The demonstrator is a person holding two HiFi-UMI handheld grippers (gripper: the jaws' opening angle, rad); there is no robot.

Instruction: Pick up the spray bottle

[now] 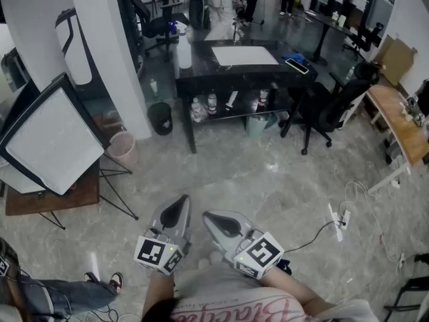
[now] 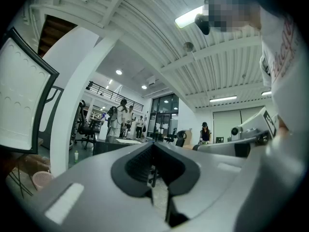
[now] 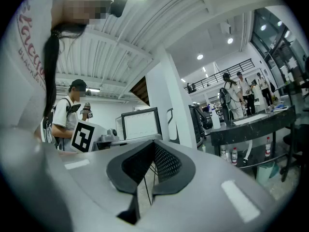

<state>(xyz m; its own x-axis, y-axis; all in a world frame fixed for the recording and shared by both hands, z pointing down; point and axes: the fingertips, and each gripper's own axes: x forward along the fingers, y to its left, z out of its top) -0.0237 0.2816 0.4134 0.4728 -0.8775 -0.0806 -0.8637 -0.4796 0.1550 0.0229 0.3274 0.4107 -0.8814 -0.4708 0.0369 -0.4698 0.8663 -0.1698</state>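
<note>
The white spray bottle (image 1: pixel 184 51) stands upright at the left end of a black table (image 1: pixel 201 76) across the room; in the right gripper view the spray bottle (image 3: pixel 216 118) shows far off on that table. Both grippers are held close to the body, far from the bottle, and point level toward the table. My left gripper (image 1: pixel 179 204) is shut with nothing in it, its jaws meeting (image 2: pixel 153 146). My right gripper (image 1: pixel 212 216) sits beside it, also shut and empty (image 3: pixel 154 145).
A white sheet (image 1: pixel 244 56) and a blue item (image 1: pixel 295 62) lie on the table, with bottles (image 1: pixel 212 102) on its lower shelf. A white pillar (image 1: pixel 100 45), a softbox panel (image 1: pixel 47 143), a pink bin (image 1: pixel 123 147), a black bin (image 1: pixel 159 117), an office chair (image 1: pixel 328 109) and floor cables (image 1: pixel 338 217) surround the path.
</note>
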